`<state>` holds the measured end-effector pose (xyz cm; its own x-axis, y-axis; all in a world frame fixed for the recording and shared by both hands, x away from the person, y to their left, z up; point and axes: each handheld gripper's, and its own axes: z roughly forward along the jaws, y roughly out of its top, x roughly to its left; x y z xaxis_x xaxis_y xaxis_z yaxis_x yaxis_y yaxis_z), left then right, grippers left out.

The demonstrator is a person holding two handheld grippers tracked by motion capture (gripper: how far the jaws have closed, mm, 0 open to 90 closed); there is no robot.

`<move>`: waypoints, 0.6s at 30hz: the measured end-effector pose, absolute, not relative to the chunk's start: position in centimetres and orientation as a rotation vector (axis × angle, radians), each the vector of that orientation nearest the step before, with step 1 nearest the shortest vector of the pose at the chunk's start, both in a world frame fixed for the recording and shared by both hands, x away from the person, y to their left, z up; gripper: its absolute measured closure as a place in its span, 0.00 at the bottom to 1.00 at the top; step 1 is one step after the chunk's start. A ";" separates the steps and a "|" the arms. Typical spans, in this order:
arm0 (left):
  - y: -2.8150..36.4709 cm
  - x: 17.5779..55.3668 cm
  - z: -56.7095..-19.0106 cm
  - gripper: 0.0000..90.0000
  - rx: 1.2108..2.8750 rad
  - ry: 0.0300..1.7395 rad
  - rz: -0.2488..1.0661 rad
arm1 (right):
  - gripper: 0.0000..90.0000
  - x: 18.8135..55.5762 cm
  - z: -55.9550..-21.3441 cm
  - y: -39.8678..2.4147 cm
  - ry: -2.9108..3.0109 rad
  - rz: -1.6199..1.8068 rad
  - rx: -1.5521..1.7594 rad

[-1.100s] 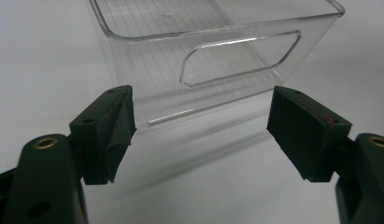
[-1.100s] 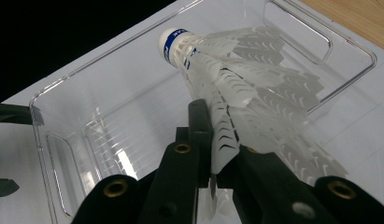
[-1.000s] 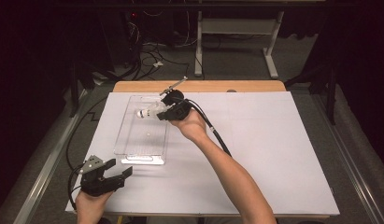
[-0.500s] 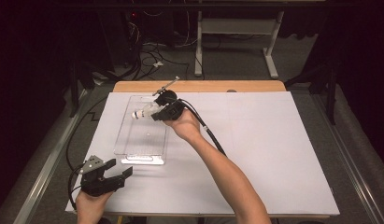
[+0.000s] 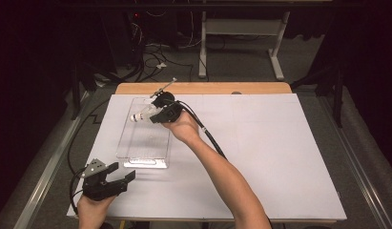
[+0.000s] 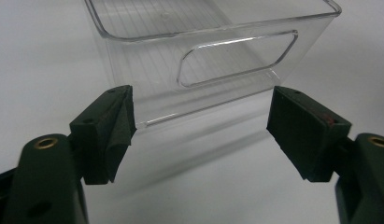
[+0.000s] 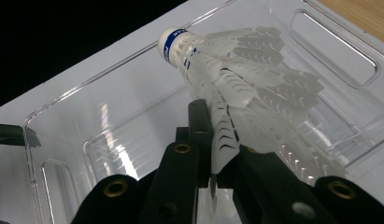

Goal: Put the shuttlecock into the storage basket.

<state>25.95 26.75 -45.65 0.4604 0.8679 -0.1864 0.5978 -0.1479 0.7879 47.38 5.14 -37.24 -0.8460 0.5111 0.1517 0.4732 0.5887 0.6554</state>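
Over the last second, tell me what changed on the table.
The right gripper, shut on the shuttlecock, has carried it leftward, from the clear bin's right wall to above its far end. Nothing was picked up or released. The left gripper stays open near the table's front edge, and the bin has not shifted.

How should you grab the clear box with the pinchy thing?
Probably by the near end wall of the box, at its rim. The left tool already faces that wall with jaws open. Come in from above: one jaw inside, one outside. The wall is thin and upright.
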 end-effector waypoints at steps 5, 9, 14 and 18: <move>26.7 26.0 -45.7 0.27 1.854 1.235 0.395 | 0.99 47.6 -37.7 5.3 2.754 1.089 0.867; 26.7 26.0 -45.7 0.27 1.854 1.235 0.395 | 0.99 47.9 -38.1 5.5 2.757 1.072 0.886; 26.7 26.0 -45.7 0.27 1.853 1.236 0.392 | 0.99 48.3 -39.0 5.7 2.763 1.050 0.911; 26.7 26.0 -45.7 0.27 1.857 1.233 0.392 | 0.99 48.4 -39.4 5.9 2.768 1.037 0.922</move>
<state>26.02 26.69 -45.68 0.4647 0.8656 -0.1866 0.5987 -0.1519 0.7864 48.43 5.86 -39.39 -0.8216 0.5474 0.1591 0.5172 0.5986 0.6117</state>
